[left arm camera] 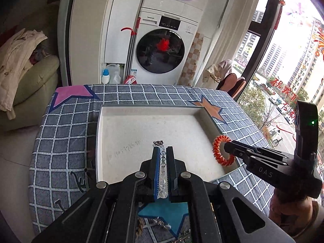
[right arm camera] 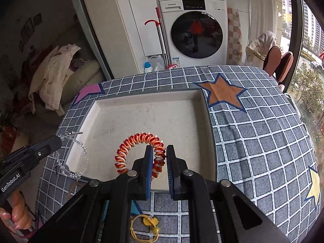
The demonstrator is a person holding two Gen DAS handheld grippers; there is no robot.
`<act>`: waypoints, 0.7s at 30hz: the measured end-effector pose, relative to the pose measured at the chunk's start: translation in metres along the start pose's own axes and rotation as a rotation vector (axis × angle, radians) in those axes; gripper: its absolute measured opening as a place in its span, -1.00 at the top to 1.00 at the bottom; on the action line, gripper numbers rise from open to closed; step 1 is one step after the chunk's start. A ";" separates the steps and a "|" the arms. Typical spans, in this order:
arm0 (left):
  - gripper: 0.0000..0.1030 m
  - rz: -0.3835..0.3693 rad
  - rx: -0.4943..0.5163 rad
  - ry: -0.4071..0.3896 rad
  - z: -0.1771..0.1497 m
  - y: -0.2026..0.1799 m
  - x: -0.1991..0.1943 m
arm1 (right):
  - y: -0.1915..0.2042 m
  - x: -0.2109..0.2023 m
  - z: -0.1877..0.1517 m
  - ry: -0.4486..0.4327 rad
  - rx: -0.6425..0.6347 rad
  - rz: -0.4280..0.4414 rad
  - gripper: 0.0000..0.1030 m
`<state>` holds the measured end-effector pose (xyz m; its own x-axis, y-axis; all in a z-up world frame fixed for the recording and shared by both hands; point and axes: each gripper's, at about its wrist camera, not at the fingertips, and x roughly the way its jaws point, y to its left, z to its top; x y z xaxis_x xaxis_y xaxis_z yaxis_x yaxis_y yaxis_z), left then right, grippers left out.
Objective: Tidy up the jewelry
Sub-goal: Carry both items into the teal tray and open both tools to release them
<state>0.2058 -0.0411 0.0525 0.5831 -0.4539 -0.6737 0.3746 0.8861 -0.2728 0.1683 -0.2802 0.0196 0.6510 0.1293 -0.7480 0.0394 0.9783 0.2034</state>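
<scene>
My left claw (left arm camera: 163, 151) was clamped on the clear bead bracelet (right arm camera: 78, 154), hanging over the white tray's (right arm camera: 129, 117) near-left corner. My right claw (right arm camera: 159, 151) pinched the orange spiral hair tie (right arm camera: 139, 144) above the tray; I judged either could snag a pad on release and drop onto the worktop (right arm camera: 253, 133).

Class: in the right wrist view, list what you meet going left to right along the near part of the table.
left gripper → clear bead bracelet → orange spiral bracelet → right gripper → orange star → yellow star.
</scene>
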 end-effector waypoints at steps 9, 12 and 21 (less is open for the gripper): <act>0.50 0.041 0.025 0.032 0.025 0.002 0.064 | -0.006 0.053 0.021 0.037 0.020 -0.046 0.72; 0.50 0.103 0.031 0.074 0.020 0.012 0.086 | -0.010 0.067 0.020 0.054 0.024 -0.067 0.72; 0.50 0.297 0.088 0.134 -0.001 0.032 0.113 | -0.019 0.097 0.010 0.110 0.041 -0.096 0.72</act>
<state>0.2832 -0.0637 -0.0332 0.5781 -0.1559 -0.8009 0.2672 0.9636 0.0053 0.2381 -0.2875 -0.0499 0.5557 0.0547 -0.8296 0.1299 0.9799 0.1517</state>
